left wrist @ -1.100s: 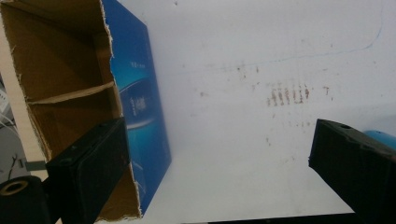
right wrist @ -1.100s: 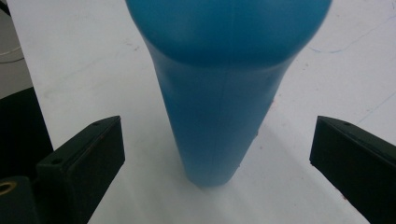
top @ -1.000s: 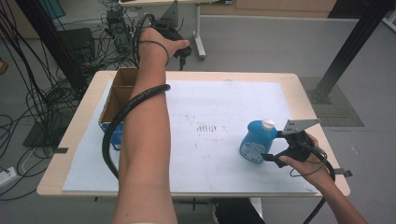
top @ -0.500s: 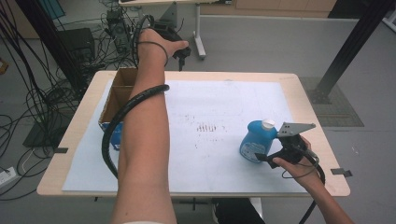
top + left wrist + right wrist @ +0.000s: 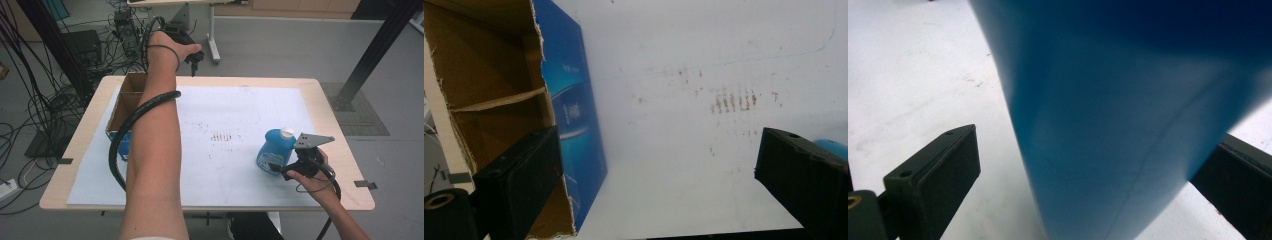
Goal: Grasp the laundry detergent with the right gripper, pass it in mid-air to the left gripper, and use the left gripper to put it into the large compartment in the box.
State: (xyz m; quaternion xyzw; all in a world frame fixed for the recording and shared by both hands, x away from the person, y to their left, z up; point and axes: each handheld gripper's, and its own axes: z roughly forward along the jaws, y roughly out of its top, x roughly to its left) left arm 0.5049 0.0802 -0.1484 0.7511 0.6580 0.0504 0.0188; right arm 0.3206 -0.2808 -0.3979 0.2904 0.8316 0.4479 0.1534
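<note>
High view
- left gripper (image 5: 194,56): held out past the far edge of the table (image 5: 330,115), clear of the work. I judge it is parked there to leave the surface free.
- cardboard box (image 5: 131,92): open-topped, at the table's far left corner, below and beside the left arm. It looks like the place a thing would go.
- right gripper (image 5: 283,171): at the near right, reaching in low against the base of the blue bottle (image 5: 272,150).
- blue bottle: stands upright with its white cap (image 5: 286,132) on top, on the white sheet (image 5: 235,105), directly ahead of the right fingers.

Left gripper view
- fingers (image 5: 519,175): wide apart, nothing between them.
- box (image 5: 499,100): a divider splits its brown inside. Its blue printed side faces the sheet, just beyond the left-hand finger.
- stained marks (image 5: 731,100): on the sheet, between and beyond the two fingers.

Right gripper view
- bottle (image 5: 1118,115): its body sits deep between the fingers, so the approach is lined up for a side grasp.
- fingers (image 5: 938,180): one stands apart from the bottle with a bare strip of sheet between, while the bottle's edge overlaps the other. Spread, not yet pressing on it, as far as I can judge.
</note>
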